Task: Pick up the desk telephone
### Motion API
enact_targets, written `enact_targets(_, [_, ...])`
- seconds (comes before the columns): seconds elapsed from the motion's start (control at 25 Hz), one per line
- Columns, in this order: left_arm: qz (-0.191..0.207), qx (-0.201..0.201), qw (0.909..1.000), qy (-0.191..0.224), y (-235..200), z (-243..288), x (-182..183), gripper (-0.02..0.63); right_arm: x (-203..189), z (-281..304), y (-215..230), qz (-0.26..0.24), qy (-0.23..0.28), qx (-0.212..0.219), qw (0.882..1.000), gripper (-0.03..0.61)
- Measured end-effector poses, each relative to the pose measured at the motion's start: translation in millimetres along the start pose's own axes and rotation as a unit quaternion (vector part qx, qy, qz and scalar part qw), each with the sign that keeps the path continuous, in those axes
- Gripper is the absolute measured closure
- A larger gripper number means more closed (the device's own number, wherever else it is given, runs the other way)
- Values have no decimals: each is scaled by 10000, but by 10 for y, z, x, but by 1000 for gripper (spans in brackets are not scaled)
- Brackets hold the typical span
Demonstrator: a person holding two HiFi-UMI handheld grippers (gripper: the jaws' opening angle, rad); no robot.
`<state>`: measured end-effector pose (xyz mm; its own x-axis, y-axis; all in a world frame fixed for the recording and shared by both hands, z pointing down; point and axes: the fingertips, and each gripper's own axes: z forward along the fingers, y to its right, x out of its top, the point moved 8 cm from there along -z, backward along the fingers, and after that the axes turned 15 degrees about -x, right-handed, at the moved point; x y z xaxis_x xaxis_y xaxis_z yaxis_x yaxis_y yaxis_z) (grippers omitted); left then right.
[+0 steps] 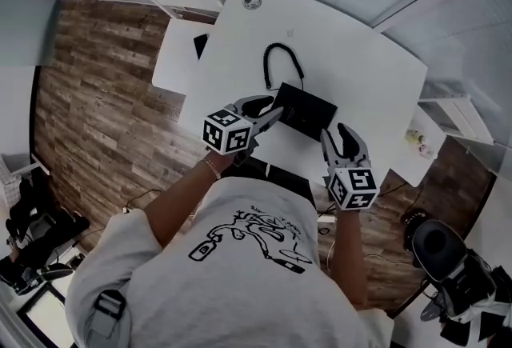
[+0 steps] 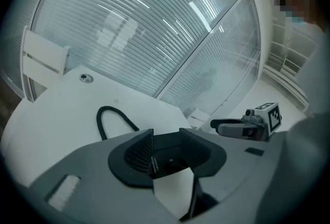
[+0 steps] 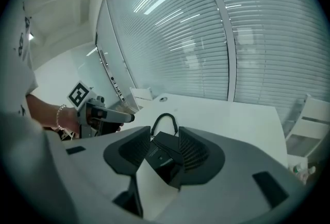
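You are holding the left gripper (image 1: 268,109) and right gripper (image 1: 337,138) close at either side of the desk telephone (image 1: 304,110), which is lying flat on the white table (image 1: 360,58); both are standing part open, gripping nothing, leaving the grasp and lift undone

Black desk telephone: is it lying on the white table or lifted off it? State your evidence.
Lying on it. The black desk telephone rests flat on the white table; left gripper and right gripper flank it, open.
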<state>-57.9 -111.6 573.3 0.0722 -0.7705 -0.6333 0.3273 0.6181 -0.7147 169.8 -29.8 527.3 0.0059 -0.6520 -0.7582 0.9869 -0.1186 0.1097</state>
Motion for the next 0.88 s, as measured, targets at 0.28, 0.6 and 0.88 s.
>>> enact_targets(0.28, [-208,87,9989,-418,-292,201,-271,445,-395,234,129,316,-528,52,9981,413])
enact_targets(0.6, [-417,203,9963,-729,-590,391,-506,428,-674,517,229,846,-970,191,9915,374])
enact_targets(0.88, [-685,375,9938,-794,-746,432,-665,382,-861,644,322,1333,-1177,206,9839,360])
